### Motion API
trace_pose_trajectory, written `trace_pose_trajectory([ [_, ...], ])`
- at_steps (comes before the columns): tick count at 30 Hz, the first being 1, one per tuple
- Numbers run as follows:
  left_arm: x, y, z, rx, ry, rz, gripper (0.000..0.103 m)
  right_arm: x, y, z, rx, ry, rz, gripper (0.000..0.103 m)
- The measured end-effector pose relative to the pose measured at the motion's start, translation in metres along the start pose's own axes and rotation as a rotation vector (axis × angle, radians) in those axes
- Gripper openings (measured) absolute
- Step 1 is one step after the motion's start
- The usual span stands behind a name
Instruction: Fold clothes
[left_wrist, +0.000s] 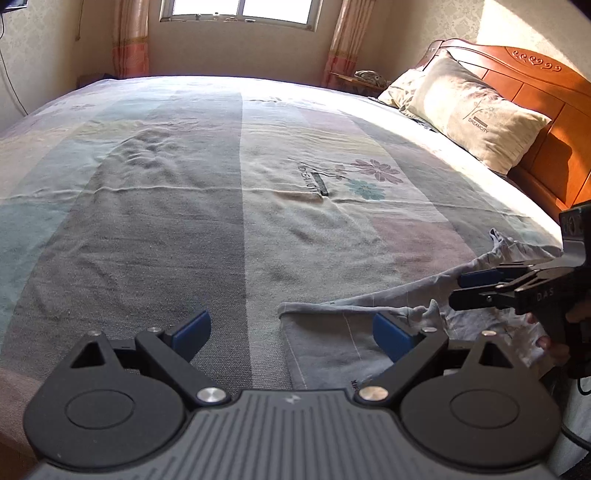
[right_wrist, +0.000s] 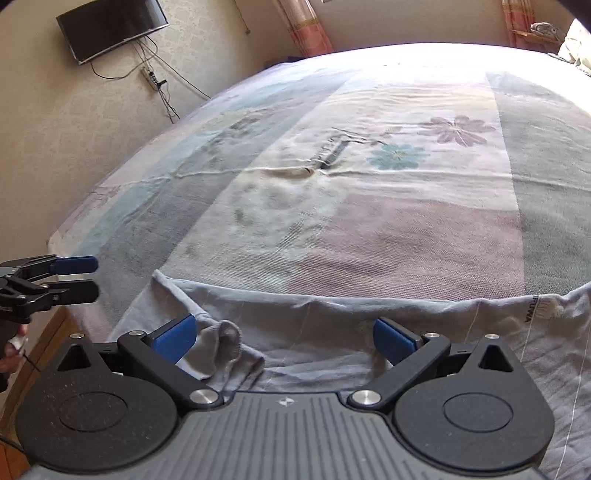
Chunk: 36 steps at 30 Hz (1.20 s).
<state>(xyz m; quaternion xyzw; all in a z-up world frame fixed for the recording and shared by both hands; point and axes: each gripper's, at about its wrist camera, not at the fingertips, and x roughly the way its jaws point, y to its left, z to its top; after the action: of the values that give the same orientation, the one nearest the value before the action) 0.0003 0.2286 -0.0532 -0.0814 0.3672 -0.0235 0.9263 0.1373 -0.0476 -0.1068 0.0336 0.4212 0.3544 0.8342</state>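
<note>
A light blue-grey garment with thin white lines lies crumpled along the near edge of the bed. Its straight upper edge runs across the right wrist view, and a bunched fold sits near the left finger. My right gripper hovers open just above the garment, with nothing between its fingers. In the left wrist view the garment's left corner lies under my open left gripper, whose right finger is over the cloth. The right gripper shows at the right, and the left gripper at the left edge of the right wrist view.
The bed carries a striped patchwork sheet with printed flowers. Pillows lean on a wooden headboard at the right. A window and curtains stand beyond. A television hangs on the wall.
</note>
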Motion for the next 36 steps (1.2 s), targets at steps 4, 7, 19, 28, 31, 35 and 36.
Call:
trace_pose_trajectory([
  [4, -0.001, -0.015, -0.006, 0.042, 0.01, -0.007, 0.095, 0.002, 0.006, 0.001, -0.036, -0.021, -0.016, 0.103],
  [7, -0.004, -0.023, -0.007, 0.059, 0.009, 0.0, 0.095, -0.019, 0.006, 0.0, -0.032, -0.053, -0.036, 0.103],
  [19, 0.0, -0.034, -0.014, 0.056, 0.022, -0.018, 0.095, -0.044, -0.065, -0.015, -0.08, -0.079, -0.41, 0.103],
  [28, 0.005, -0.032, -0.02, 0.048, 0.045, 0.003, 0.095, -0.041, -0.076, -0.011, -0.054, -0.06, -0.425, 0.103],
  [31, 0.005, -0.032, -0.021, 0.054, 0.047, 0.006, 0.095, -0.046, -0.074, -0.005, -0.049, -0.082, -0.433, 0.103],
  [35, 0.006, -0.032, -0.023, 0.06, 0.054, 0.01, 0.095, -0.047, -0.081, 0.002, -0.079, -0.157, -0.489, 0.103],
  [36, 0.007, -0.032, -0.024, 0.063, 0.059, 0.014, 0.095, -0.041, -0.087, 0.004, -0.064, -0.142, -0.476, 0.103],
])
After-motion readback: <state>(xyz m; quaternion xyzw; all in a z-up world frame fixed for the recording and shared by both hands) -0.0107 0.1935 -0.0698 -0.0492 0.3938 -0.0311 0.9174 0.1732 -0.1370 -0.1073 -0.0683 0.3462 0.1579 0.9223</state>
